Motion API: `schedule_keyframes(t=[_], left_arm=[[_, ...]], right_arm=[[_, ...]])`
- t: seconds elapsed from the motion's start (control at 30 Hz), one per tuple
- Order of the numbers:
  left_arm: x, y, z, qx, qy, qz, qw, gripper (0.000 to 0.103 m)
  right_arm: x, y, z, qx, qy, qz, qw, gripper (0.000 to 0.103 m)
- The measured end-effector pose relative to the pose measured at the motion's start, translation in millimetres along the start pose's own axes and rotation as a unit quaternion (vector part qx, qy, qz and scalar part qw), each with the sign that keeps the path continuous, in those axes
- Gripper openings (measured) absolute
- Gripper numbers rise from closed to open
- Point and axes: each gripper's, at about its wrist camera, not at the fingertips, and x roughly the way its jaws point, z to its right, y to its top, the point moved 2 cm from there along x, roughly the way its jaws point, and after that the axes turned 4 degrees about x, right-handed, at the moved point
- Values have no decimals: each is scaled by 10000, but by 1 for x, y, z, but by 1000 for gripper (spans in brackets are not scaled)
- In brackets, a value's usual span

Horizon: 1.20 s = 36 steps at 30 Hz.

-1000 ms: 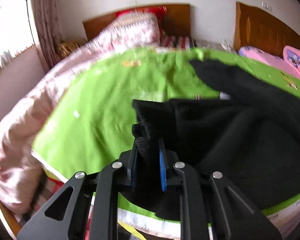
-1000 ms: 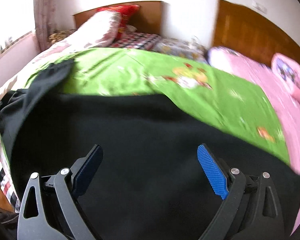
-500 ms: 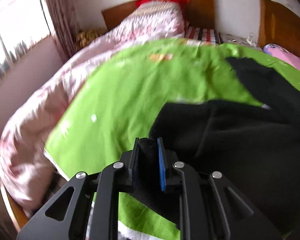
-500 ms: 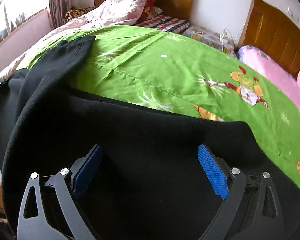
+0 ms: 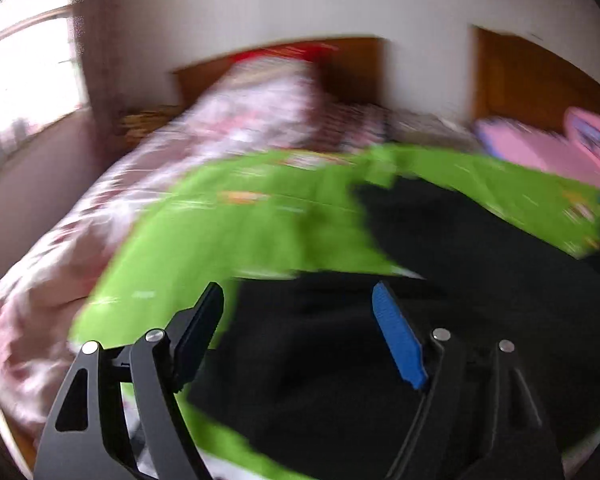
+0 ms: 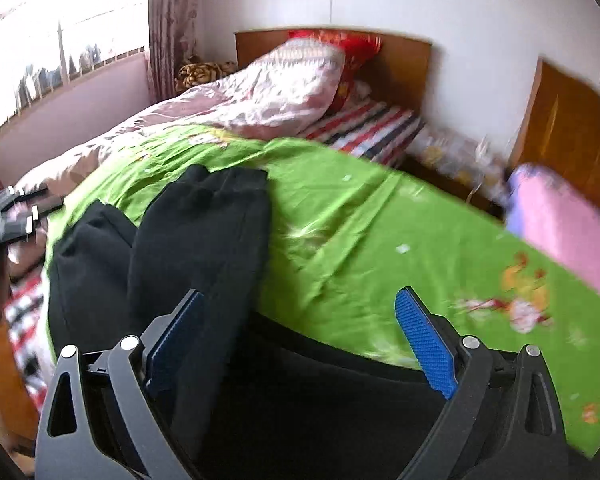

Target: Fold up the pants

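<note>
Left wrist view, heavily motion-blurred. Left gripper (image 5: 298, 334): fingers spread wide, nothing between the pads. Black pants (image 5: 440, 320): on the green bedsheet (image 5: 228, 240), filling 3 to 6 o'clock, lower edge cut off by the frame; folds indistinct. Pink floral quilt (image 5: 112, 208): 9 to 11 o'clock, pattern smeared.

Right wrist view, sharper. Right gripper (image 6: 298, 338): fingers apart, empty. Black pants (image 6: 196, 248): one leg stretching toward 11 o'clock, its cuff visible; waist end hidden under the gripper. Left gripper (image 6: 16, 210): 9 o'clock, partly cropped.
</note>
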Motion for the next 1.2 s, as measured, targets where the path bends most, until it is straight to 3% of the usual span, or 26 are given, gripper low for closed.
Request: schedule_keyframes(t=[0.07, 0.17, 0.23, 0.3, 0.37, 0.47, 0.53, 0.6, 0.7, 0.73, 0.8, 0.93, 1.13, 1.2], left_arm=[[19, 3, 22, 192, -293, -223, 9991, 77], [48, 11, 30, 414, 27, -495, 9979, 70], [66, 15, 27, 459, -53, -744, 9962, 67], [84, 13, 22, 673, 205, -967, 9928, 64], [97, 7, 18, 816, 109, -1141, 9901, 65], [92, 6, 11, 769, 5, -992, 9921, 65], [79, 7, 4, 714, 47, -781, 9944, 65], [74, 8, -1, 675, 61, -695, 9953, 65], [70, 10, -10, 747, 135, -642, 9950, 65], [69, 10, -11, 776, 122, -631, 9949, 65], [67, 11, -14, 802, 128, -666, 9945, 65], [75, 9, -8, 1167, 223, -822, 9895, 65], [98, 3, 8, 1664, 305, -1022, 9803, 66], [108, 5, 8, 1634, 440, -941, 9811, 69]], right_arm=[[16, 5, 2, 235, 376, -178, 9989, 92], [39, 21, 7, 638, 949, -364, 9928, 89], [60, 35, 12, 995, 1324, -645, 9841, 89], [78, 43, 12, 1106, 1355, -829, 9811, 87], [102, 47, 6, 1107, 1479, -1157, 9759, 86], [129, 40, -2, 1017, 1300, -1599, 9732, 82], [132, 38, -5, 1016, 1405, -1527, 9730, 78], [135, 36, -8, 1198, 1898, -1674, 9600, 45], [135, 34, -20, 1093, 2025, -1703, 9581, 44], [135, 34, -22, 1080, 2005, -1665, 9594, 43], [129, 37, -26, 999, 1925, -1407, 9660, 12], [87, 49, -29, 914, 1937, -537, 9753, 12], [6, 82, -40, 702, 2072, 458, 9747, 12], [-15, 91, -46, 576, 2122, 689, 9731, 12]])
